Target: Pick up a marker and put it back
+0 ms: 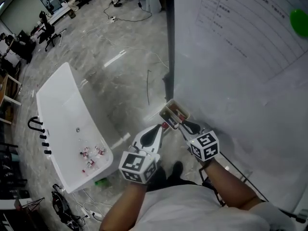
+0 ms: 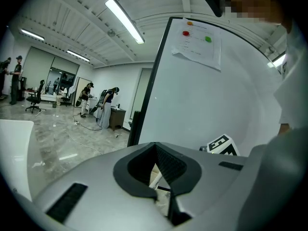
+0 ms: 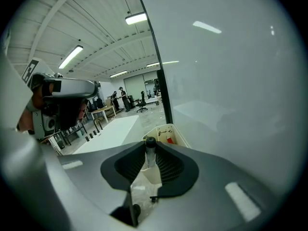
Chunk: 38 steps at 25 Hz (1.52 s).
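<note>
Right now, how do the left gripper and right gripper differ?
The right gripper has its jaws closed on a black-capped marker. The left gripper has its jaws meeting at the tips with nothing between them. In the head view, the right gripper sits nearer the whiteboard and the left gripper farther out. Both point at the marker tray.

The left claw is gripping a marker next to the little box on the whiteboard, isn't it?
No, it is the right claw that grips the marker next to the box on the whiteboard. The right gripper view shows the marker between its jaws. The left claw holds nothing.
</note>
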Motion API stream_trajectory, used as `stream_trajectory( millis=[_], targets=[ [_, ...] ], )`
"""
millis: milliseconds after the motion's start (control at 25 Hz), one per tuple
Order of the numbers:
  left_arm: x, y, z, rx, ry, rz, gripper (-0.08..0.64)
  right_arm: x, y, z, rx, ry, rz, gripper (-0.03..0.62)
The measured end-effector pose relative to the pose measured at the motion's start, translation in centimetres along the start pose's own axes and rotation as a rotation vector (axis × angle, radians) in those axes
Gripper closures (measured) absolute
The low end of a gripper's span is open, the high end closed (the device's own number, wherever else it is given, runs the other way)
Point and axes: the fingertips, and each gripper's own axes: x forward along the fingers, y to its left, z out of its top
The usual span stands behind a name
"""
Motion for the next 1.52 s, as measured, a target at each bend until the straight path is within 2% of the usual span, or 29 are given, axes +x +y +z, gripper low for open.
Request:
stream_trajectory(
  millis=[200, 320, 560, 760, 1040, 1240, 1520],
  targets=[
    [-0.3, -0.4, 0.6, 0.006, -0.012, 0.0, 0.558, -1.1, 0.4, 0.6, 0.004, -0.02, 0.01, 0.506],
    [-0.5, -0.9, 1.6, 0.015, -0.032, -0.008, 0.558, -2.2, 0.6, 2.2, -0.003, -0.056, 0.013, 0.506],
    [-1.2, -2.8, 4.7, 0.047, -0.093, -0.028, 0.558, -5.8, 2.1, 6.5, -0.034, -0.144, 0.021, 0.509],
    [-1.4, -4.6, 7.6, 0.081, -0.139, -0.049, 0.558, -9.2, 3.5, 11.6, -0.056, -0.253, 0.041, 0.589],
    [-0.8, -5.9, 9.4, 0.105, -0.152, -0.041, 0.558, -12.3, 5.8, 17.5, -0.112, -0.376, 0.054, 0.591],
    [-0.8, -6.3, 10.7, 0.121, -0.168, -0.025, 0.558, -13.3, 6.4, 19.2, -0.139, -0.407, 0.056, 0.591],
    [-1.0, -6.5, 10.9, 0.124, -0.173, -0.024, 0.558, -13.4, 7.0, 19.2, -0.137, -0.409, 0.07, 0.591]
  ],
)
